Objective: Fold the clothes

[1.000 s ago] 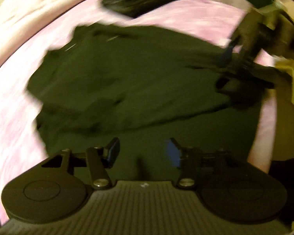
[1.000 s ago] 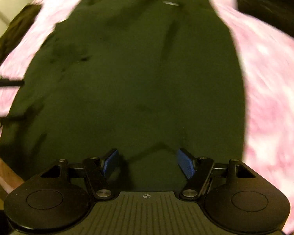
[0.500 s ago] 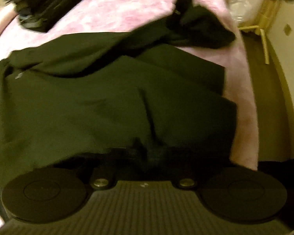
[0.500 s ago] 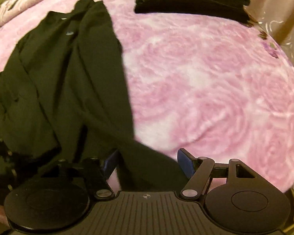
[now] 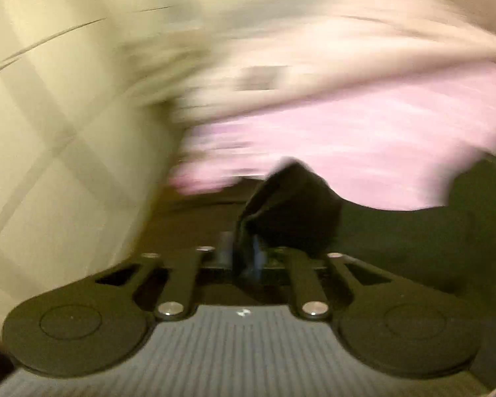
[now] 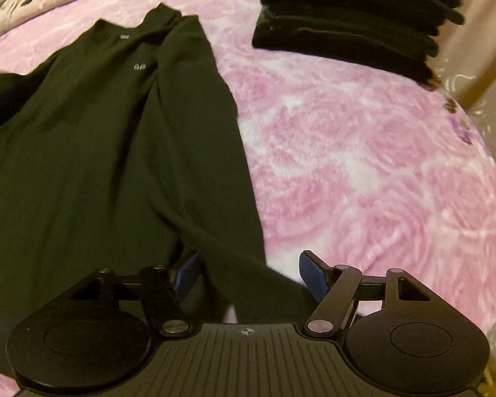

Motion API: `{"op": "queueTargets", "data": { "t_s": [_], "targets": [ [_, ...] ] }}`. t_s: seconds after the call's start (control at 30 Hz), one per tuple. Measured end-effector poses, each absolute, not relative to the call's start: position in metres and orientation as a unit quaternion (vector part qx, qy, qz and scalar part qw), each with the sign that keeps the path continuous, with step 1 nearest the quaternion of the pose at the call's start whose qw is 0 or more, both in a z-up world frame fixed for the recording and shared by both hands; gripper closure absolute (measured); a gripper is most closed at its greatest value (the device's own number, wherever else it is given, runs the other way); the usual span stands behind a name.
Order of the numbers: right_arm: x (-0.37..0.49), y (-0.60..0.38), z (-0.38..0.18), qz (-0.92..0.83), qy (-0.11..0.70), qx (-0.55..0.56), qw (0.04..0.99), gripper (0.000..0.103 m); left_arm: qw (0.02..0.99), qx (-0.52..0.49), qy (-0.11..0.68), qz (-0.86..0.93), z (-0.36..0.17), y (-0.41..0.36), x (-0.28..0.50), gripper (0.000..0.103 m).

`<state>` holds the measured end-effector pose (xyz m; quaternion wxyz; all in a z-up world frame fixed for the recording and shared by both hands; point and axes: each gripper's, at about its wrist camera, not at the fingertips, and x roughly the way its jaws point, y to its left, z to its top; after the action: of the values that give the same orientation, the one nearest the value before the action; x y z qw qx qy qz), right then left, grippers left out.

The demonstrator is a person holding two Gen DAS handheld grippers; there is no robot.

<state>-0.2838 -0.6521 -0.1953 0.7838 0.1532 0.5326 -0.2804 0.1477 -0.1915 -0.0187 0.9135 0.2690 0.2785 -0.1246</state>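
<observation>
Pink blanket (image 6: 363, 152), right hand-held gripper (image 6: 248, 273) wide open

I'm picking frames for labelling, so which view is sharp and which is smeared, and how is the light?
Left wrist view: heavy motion smear; only the left gripper and a dark fabric bunch between its opening fingers read. Right wrist view: mostly sharp, showing the dark shirt, pink blanket and folded stack; dim, warm light, fisheye-bent edges.

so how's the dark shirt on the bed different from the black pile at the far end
The dark shirt lies spread out as a single long garment with one sleeve folded across its front; the black pile is several pieces folded and stacked. The shirt reaches the right gripper, whose open fingers straddle its sleeve; the pile sits far off. Both rest on the pink blanket.
</observation>
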Motion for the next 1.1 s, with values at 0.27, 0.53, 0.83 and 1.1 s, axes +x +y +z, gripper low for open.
{"op": "queueTargets", "data": {
  "t_s": [0.27,0.53,0.83,1.1],
  "targets": [
    [-0.311,-0.621,-0.187,-0.31,0.534,0.138,0.775,0.034,0.867,0.264,0.368,-0.208,-0.086,-0.151,0.092,0.068],
    [-0.323,-0.645,-0.2,-0.266,0.54,0.058,0.796,0.034,0.761,0.306,0.423,-0.384,-0.145,-0.212,-0.071,0.065],
    [-0.354,-0.734,-0.182,-0.196,0.516,0.094,0.829,0.103,0.728,0.349,0.422,-0.413,-0.16,-0.305,-0.167,0.063],
    [-0.398,-0.882,-0.123,-0.417,0.435,0.046,0.797,0.031,0.748,0.342,0.406,-0.399,-0.14,-0.338,-0.188,0.059]
  ]
}}
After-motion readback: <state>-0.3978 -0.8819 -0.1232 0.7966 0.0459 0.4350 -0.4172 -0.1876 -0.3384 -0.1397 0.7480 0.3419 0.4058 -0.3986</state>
